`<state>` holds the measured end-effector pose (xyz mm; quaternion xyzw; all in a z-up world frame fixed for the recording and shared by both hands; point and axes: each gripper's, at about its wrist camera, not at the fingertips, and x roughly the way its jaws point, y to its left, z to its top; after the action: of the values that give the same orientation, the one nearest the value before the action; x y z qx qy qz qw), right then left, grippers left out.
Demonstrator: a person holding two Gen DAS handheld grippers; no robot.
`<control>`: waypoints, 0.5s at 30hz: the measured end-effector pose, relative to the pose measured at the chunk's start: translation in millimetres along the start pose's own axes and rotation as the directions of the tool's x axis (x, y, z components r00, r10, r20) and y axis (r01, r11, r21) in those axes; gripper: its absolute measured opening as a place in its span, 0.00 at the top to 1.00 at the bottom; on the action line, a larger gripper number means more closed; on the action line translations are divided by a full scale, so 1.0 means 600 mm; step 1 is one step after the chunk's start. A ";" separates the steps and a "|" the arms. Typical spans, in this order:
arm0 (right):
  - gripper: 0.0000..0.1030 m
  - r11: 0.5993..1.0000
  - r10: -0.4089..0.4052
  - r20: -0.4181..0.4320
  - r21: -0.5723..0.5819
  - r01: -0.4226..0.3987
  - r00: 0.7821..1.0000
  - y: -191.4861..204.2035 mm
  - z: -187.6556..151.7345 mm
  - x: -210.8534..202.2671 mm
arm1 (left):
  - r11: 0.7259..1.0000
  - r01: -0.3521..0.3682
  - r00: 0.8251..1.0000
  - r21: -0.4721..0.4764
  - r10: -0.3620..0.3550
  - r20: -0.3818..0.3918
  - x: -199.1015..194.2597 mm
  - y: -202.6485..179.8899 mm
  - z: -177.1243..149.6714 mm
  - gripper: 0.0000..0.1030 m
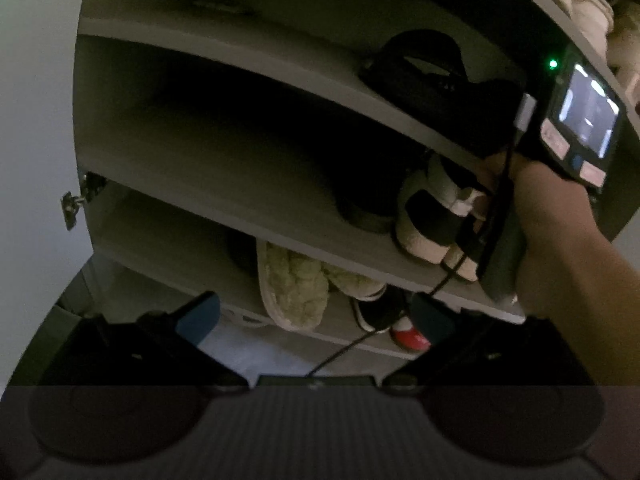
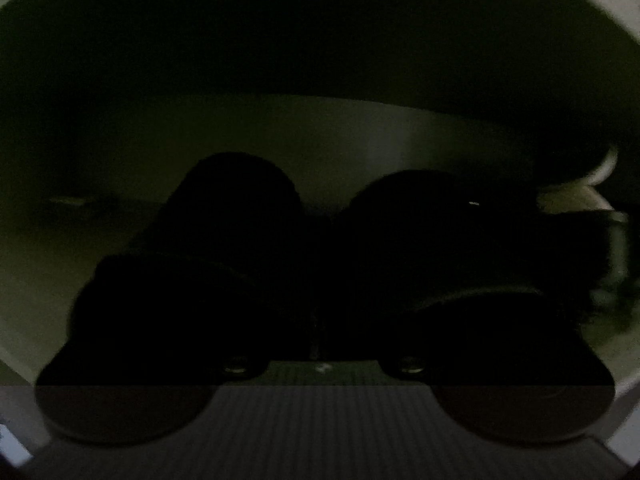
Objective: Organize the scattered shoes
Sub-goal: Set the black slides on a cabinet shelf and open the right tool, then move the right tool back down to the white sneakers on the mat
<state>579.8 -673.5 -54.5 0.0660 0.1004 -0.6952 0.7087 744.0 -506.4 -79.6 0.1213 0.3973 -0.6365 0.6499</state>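
Note:
A grey shoe cabinet fills the left wrist view. My left gripper hangs open and empty in front of its lowest shelf, blue pads wide apart. A hand pushes the right gripper into the middle shelf, beside a cream and black shoe; its small screen faces me and its fingers are hidden there. In the dark right wrist view my right gripper stands open, its fingers black silhouettes far apart. Two black shoes lie side by side just ahead of it.
Black shoes sit on the shelf above. On the lowest shelf lie fluffy pale slippers, a black shoe with a white sole and a red shoe. A pale shoe lies right of the black pair. A door hinge juts out at left.

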 end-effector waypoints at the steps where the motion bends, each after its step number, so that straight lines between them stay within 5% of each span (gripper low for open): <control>1: 0.06 1.000 0.008 0.013 0.019 -0.009 1.000 -0.005 -0.001 -0.013 | 1.000 0.004 1.000 0.006 -0.004 0.000 -0.002 -0.001 -0.002 0.01; 4: 0.06 0.999 0.029 0.043 0.038 -0.031 0.999 -0.020 -0.010 -0.062 | 0.999 0.015 1.000 0.034 -0.015 0.018 -0.009 -0.007 -0.007 0.01; 9: 0.06 0.997 -0.049 0.116 0.061 0.042 0.992 -0.074 -0.067 -0.190 | 0.990 0.038 0.992 0.135 -0.054 0.114 -0.039 -0.029 -0.012 0.00; 15: 0.06 0.979 -0.177 0.039 -0.095 0.180 0.983 -0.168 -0.186 -0.362 | 0.970 0.069 0.987 0.232 -0.100 0.124 -0.043 -0.049 -0.028 0.00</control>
<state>470.4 -438.9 -107.6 0.0111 0.1291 -0.7513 0.6471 713.9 -481.2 -62.7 0.1344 0.2821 -0.7116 0.6292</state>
